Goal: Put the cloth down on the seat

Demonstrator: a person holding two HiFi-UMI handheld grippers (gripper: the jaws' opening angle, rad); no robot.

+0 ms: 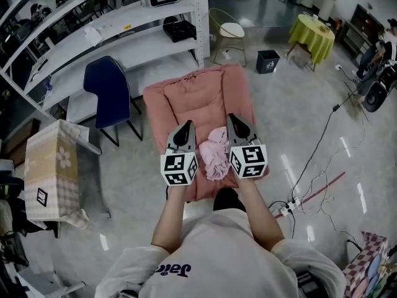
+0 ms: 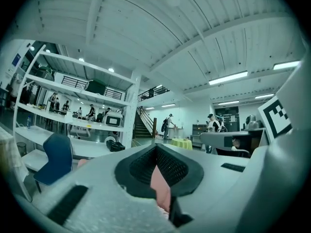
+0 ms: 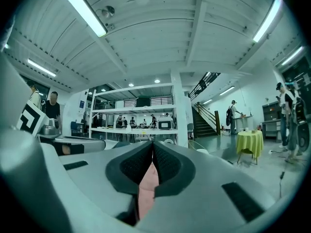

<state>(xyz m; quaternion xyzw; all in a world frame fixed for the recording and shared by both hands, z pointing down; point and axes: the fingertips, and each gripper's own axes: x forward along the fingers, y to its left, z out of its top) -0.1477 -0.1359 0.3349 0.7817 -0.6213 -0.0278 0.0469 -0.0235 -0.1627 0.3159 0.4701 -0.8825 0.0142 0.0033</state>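
So, seat: the pink padded seat (image 1: 167,104) lies flat on the floor in front of the person, its cushion bare except at the near end.
Cloth: the pale pink cloth (image 1: 214,154) hangs in a bunched fold between the two grippers, over the near end of the seat; from the head view I cannot tell whether its lowest fold touches the cushion.
Left gripper: the left gripper (image 1: 185,129) points level and away from the person, just left of the cloth.
Right gripper: the right gripper (image 1: 237,124) sits beside it, just right of the cloth.
Left jaws: closed tight on a pink strip of the cloth, which shows between the dark pads in the left gripper view.
Right jaws: likewise clamped on pink fabric in the right gripper view.
Done: the cloth is gripped at two points and already over the seat.
Left to do: lowering it onto the cushion and letting go with both jaws; nothing is released yet.
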